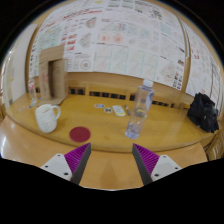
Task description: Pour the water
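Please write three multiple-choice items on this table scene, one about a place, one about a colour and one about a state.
1. Where does the water bottle stand?
A. between the tool's fingers
B. on the table, beyond the fingers, behind the clear glass
C. inside the white mug

2. What colour is the round coaster?
A. red
B. blue
C. green

3. What state is the tool in?
A. shut on the bottle
B. shut on the mug
C. open, holding nothing

Answers: 1 B, the bottle rises upright just behind the glass, far ahead of the fingers. 2 A, the disc beside the mug is red. 3 C, bare table shows between the spread pads.
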{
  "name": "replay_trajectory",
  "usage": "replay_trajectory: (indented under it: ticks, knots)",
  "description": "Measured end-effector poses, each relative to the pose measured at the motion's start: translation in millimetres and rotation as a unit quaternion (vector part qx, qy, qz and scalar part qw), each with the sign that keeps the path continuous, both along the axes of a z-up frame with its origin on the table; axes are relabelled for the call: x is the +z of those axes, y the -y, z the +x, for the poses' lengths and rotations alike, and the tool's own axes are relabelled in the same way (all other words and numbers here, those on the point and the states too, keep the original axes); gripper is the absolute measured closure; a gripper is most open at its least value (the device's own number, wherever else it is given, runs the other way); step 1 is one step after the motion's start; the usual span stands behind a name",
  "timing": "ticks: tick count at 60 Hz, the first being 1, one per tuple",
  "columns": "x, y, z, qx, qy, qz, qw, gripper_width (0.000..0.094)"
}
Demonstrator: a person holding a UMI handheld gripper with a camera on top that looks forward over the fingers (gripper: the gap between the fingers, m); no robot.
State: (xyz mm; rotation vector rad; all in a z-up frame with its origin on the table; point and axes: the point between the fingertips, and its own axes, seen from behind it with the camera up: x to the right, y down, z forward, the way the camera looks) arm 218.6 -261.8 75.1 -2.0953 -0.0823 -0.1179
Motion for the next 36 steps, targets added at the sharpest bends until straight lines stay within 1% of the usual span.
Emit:
replay_trajectory:
  ticks: [9,15,20,29,32,33,34,35,36]
  knots:
    - [10,-71,51,-0.028,-0.017,0.041,0.999,0.0089]
    - [15,-114,75,-0.038,-0.016,0.064,0.997,0.0096]
    - [15,-142,86,-0.04,-0.014,0.075,0.996,0.0106]
    - [6,-176,95,-0.033,-0.01,0.083,0.996,0.0225]
    - [4,-181,96,-0.03,-0.008,0.085,0.996,0.028]
    - [5,-183,97,-0.03,-0.006,0.089,0.996,0.0341]
    - [4,-186,99,-0.03,-0.004,0.093,0.995,0.0371]
    - [5,-187,100,-0.029,-0.002,0.097,0.995,0.0428]
    - [5,-188,100,-0.027,-0.004,0.098,0.995,0.0428]
